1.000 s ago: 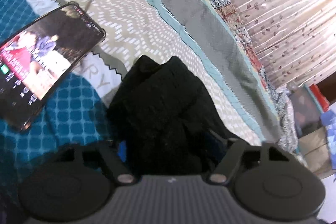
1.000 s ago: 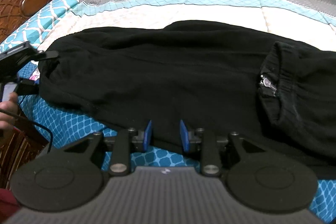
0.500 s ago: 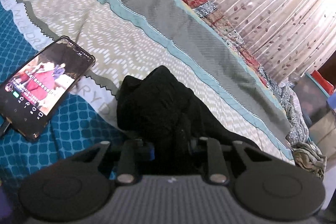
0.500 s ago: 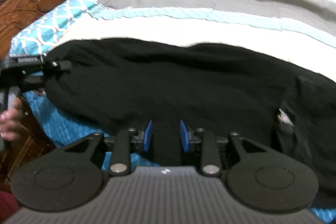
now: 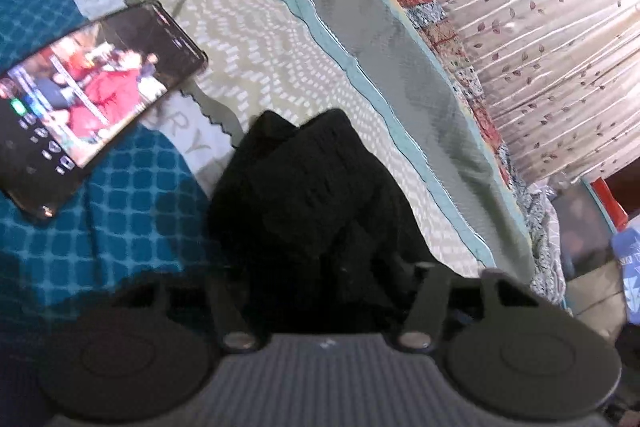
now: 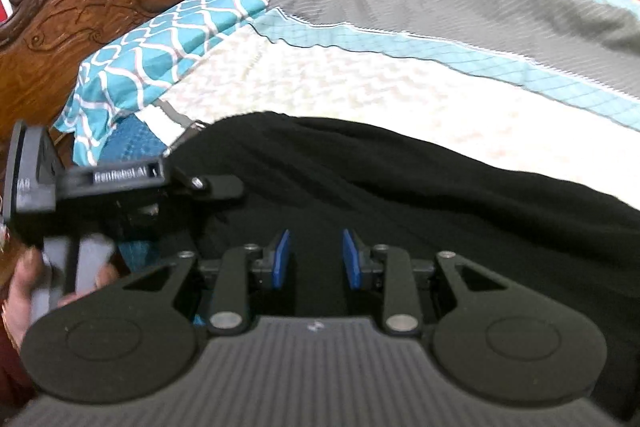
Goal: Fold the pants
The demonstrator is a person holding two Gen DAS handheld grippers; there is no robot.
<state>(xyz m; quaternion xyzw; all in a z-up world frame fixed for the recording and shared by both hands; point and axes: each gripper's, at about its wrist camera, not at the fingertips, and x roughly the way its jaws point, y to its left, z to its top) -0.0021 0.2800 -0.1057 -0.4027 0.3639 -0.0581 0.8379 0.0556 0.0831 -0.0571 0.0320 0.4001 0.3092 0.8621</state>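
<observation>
Lying at the left on the teal bedspread (image 5: 120,227), a lit smartphone (image 5: 92,99) sat apart from the black pants (image 5: 304,195), which were bunched on the bed. The left hand-held gripper (image 5: 324,291) had the pants' end between its fingers, its jaws just widened; the dark cloth hid the pads, so whether they gripped I cannot tell. The right hand-held gripper (image 6: 314,259) stood parted over the pants (image 6: 400,187), blue pads (image 6: 282,259) clear of the cloth.
</observation>
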